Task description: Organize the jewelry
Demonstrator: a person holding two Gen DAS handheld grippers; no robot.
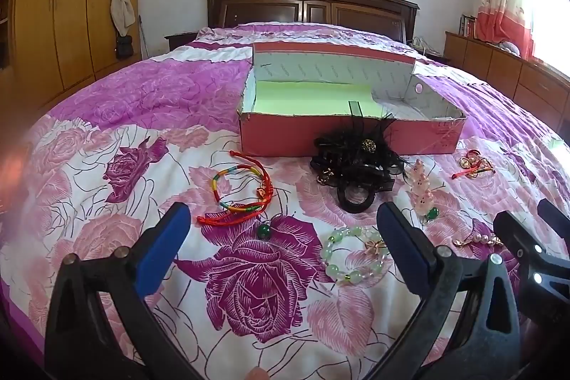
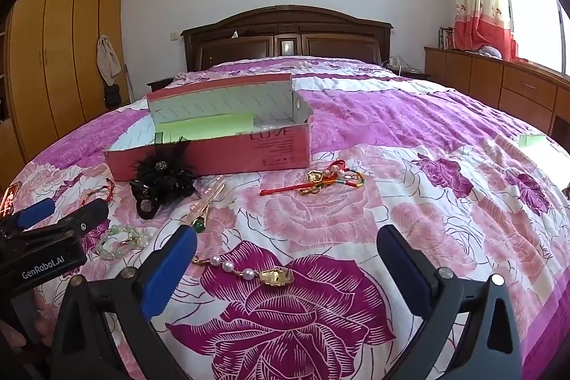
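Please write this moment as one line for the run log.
left tool: open, empty | right tool: open, above pearl bracelet | box: open | jewelry on bed

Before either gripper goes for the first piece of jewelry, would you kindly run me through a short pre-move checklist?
1. Left gripper open and empty: ok.
2. Right gripper open and empty: ok.
3. Red box open, green lining free to receive items: ok.
4. Green bead bracelet between the left fingers, lying apart from other pieces: ok.
5. Pearl and gold bracelet between the right fingers: ok.
6. Black feather hair clip free of the box: not ok, it leans on the front wall.
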